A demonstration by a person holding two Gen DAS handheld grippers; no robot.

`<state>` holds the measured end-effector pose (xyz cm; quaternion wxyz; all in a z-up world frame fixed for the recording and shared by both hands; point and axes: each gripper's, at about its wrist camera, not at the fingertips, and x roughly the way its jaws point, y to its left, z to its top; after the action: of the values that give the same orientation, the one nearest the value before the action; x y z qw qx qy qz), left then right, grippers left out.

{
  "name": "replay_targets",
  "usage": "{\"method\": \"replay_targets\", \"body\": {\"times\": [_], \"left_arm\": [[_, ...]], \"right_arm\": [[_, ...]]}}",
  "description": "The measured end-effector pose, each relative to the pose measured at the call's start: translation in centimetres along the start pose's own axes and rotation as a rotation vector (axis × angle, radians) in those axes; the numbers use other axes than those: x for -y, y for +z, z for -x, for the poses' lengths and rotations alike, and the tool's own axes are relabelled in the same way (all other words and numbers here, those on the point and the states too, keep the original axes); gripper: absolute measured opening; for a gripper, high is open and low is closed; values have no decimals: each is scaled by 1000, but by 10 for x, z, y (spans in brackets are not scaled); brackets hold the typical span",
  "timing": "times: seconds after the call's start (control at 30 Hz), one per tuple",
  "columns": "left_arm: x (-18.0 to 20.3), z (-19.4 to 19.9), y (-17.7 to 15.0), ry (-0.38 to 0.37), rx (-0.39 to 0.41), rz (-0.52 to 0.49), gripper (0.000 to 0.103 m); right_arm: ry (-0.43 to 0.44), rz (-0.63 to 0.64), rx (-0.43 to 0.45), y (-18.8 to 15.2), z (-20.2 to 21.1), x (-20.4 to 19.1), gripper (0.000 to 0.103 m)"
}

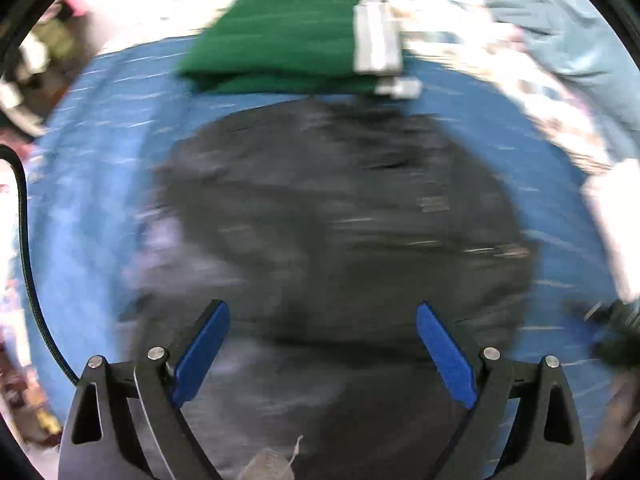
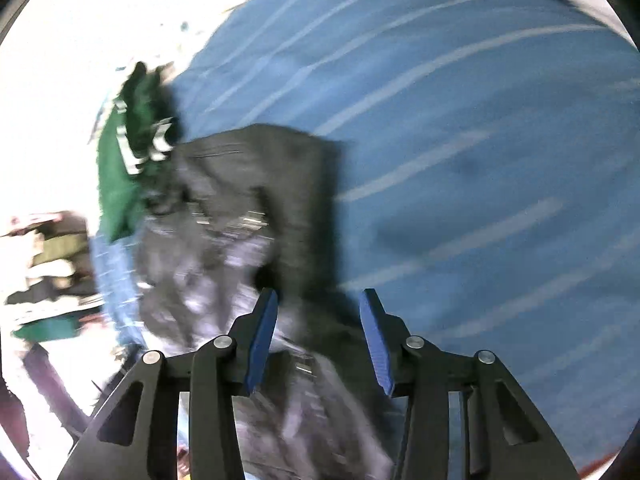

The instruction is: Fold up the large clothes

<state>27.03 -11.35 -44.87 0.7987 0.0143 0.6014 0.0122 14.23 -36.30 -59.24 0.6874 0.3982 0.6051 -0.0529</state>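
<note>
From the left wrist we look almost straight down on a dark grey garment [image 1: 332, 216] that fills the middle of the frame, lying on a blue striped sheet [image 1: 100, 152]. The whole picture is smeared, so we cannot read the garment's folds. The left gripper [image 1: 322, 314] has its blue pads [image 1: 202, 354] spread wide at the bottom of the frame, with nothing pinched between them; the grey cloth shows beyond the gap. At the top centre a folded green garment [image 1: 276, 44] touches the grey one's far edge, with a pale grey-white band [image 1: 378, 36] along its right end. Only this view shows the light blue cloth [image 1: 560, 28] in the upper right and the black cable [image 1: 28, 264] curving down the left edge.

From the right wrist the grey garment [image 2: 256, 216] sits left of centre and runs down to the bottom of the frame under the fingers. The right gripper [image 2: 319, 300] stands part-way open; its pads [image 2: 262, 344] do not press on anything, though grey cloth lies behind the gap. Here the green garment [image 2: 120, 176] appears at the left, beside the grey one's upper left corner. This view alone gives the broad bare stretch of sheet [image 2: 480, 140] filling the right half, and a blurred clutter of items [image 2: 52, 256] at the left edge that we cannot identify.
</note>
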Motion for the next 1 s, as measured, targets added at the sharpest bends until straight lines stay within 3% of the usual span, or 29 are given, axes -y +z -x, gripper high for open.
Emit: {"method": "replay_targets", "body": {"times": [0.13,0.2,0.23,0.27,0.33,0.43,0.5,0.6,0.67,0.77,0.83,0.87,0.93,1.0], "left_arm": [[-71,-34,5,224,-15,65,96],[-96,-53,7,292,-11,100,96],[-109,-69,12,323,-22,123,96],[-114,-79,15,323,-31,132,96],[-120,-97,19,298,-50,147,98],[-117,-113,20,274,-53,124,103],[-111,-116,18,272,-34,88,103],[-114,-118,15,229,-8,108,103],[-125,-122,16,156,1,151,103],[-147,-128,17,14,-31,245,103],[-152,-126,17,-24,-29,232,103],[-151,-122,16,-8,-22,207,103],[-146,-108,15,54,-12,152,103],[-138,-81,8,169,30,82,103]], "right_arm": [[43,69,-61,20,-42,-39,46],[-38,99,-149,28,-72,-46,46],[-113,147,-202,29,-91,-54,35],[-195,191,-210,28,-98,-60,14],[-247,204,-187,26,-97,-64,6],[-243,194,-107,18,-72,-69,4],[-287,196,-72,9,-63,-70,4],[-357,185,-97,1,-81,-65,4],[-394,200,-130,5,-100,-67,4],[-370,152,-160,13,-101,-69,10],[-353,142,-155,13,-83,-69,24],[-359,147,-141,12,-74,-68,33],[-390,163,-109,3,-53,-65,37],[-419,185,-135,-13,-45,-57,37]]}}
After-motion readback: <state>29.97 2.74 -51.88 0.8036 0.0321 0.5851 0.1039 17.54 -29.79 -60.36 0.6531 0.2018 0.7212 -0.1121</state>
